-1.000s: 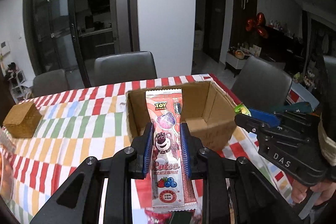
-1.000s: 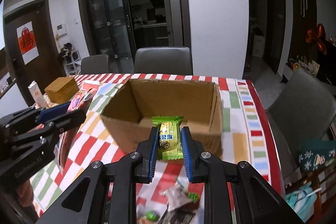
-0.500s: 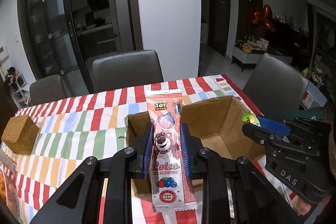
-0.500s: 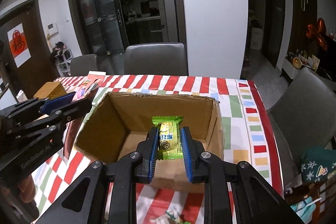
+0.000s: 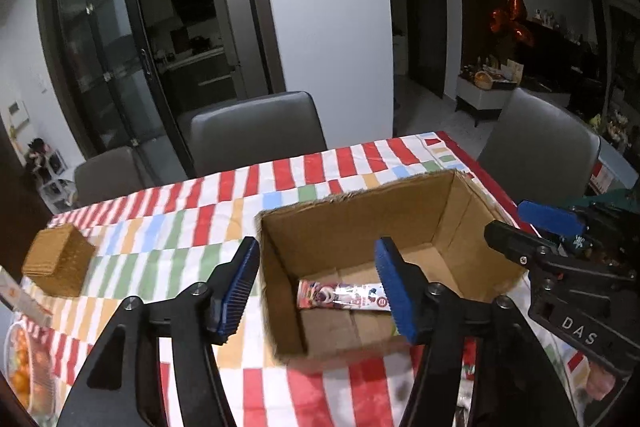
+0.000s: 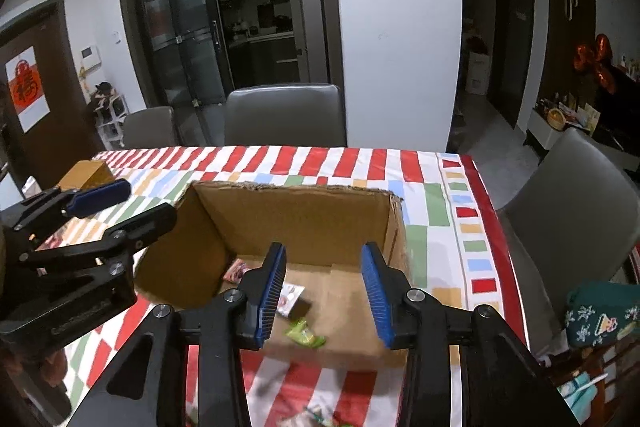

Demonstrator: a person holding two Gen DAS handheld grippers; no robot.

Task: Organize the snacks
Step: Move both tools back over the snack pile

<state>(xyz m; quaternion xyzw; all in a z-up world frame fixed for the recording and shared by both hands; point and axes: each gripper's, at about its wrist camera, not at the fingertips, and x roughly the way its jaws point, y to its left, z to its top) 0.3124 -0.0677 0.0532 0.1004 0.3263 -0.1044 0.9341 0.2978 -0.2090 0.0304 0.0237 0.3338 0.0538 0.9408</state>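
Standing open-topped on the counter [image 5: 224,203], which is covered with a cloth of red, white, green, blue and yellow checks, an open brown cardboard box [image 5: 360,211] is seen from both wrist views. On its floor a long pink snack packet with a cartoon bear print [image 5: 344,297] is laid flat, crosswise to the view. In the right wrist view a small green wrapped snack [image 6: 305,334] is seen on the box floor, blurred, near the front wall and just beside the end of the pink packet.

The left hand-held gripper [image 5: 318,285] is held over the near wall of the box. Its jaws have just been opening and are now spread wide, with nothing pinched; the pink packet is seen below the gap, apart from the blue ribbed pads [image 5: 240,287]. The right hand-held gripper [image 6: 322,293] is likewise held over the near edge of the box. Its jaws have also just been opening and are spread, and no pad is pressed on the green snack beneath.

Each gripper is visible at the edge of the other's view, beside the box. A small tan woven box [image 5: 56,265] is placed on the counter well to the left of the cardboard box. Grey upholstered chairs [image 5: 252,131] are drawn up at the far side and at the right of the counter. More wrappers are glimpsed on the cloth below the right gripper, too blurred to be told apart.
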